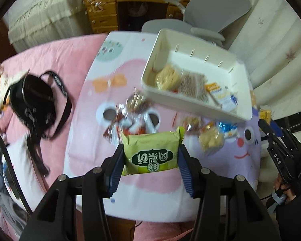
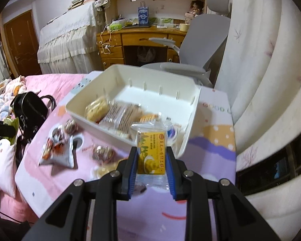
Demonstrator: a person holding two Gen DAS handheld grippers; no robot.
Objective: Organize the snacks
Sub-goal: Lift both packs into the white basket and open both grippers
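Note:
My left gripper (image 1: 151,156) is shut on a green snack packet (image 1: 151,152) and holds it above the patterned board (image 1: 130,184), short of the white bin (image 1: 198,104). My right gripper (image 2: 152,160) is shut on a yellow snack packet (image 2: 151,154) just before the near corner of the white bin (image 2: 190,124). The bin holds several wrapped snacks (image 2: 118,114). Loose snacks (image 1: 134,108) lie on the board in front of the bin. The right gripper (image 1: 275,136) also shows at the right edge of the left wrist view.
The board lies on a pink bed (image 1: 56,60). A black bag (image 1: 34,100) lies on the bed to the left. A grey office chair (image 2: 198,56) and a wooden desk (image 2: 134,40) stand behind the bin. A curtain (image 2: 260,80) hangs at the right.

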